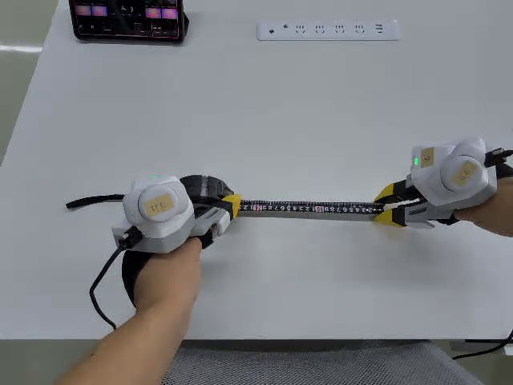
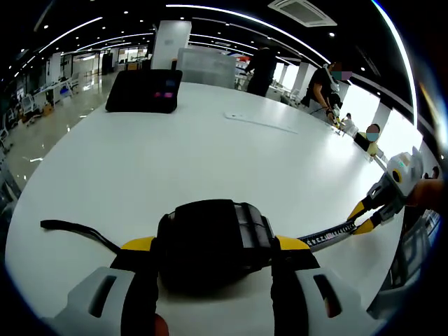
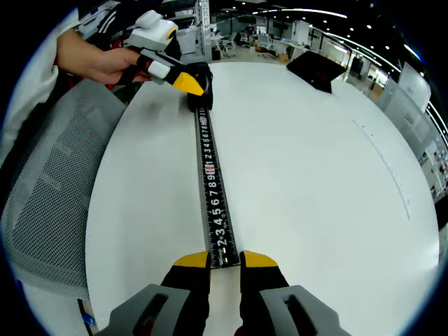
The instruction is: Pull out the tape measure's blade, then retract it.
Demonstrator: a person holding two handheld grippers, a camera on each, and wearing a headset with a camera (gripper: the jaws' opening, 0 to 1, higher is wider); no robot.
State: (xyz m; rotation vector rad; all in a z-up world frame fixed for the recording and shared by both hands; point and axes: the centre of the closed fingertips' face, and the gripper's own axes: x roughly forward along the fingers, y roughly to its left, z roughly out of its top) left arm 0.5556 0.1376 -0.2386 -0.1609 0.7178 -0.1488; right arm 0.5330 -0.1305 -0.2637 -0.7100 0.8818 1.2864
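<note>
1. The strap (image 1: 88,200) trails off to the left of the tape measure case (image 2: 213,241), on the side away from its mouth and clear of the pull.
2. The left hand-held gripper (image 1: 228,210) is closed on the case, one jaw on each flank. This likely anchors the case on the worktop (image 1: 240,104) against the pull.
3. The blade (image 1: 309,208) leaves the case's mouth pointing right. Its long axis runs left to right, roughly parallel to the worktop's near edge, with the numbered face up.
4. Well to the right of the case, the right hand-held gripper (image 1: 388,205) is pinched onto the blade's free end and holds it straight. Retraction is not yet done.
</note>
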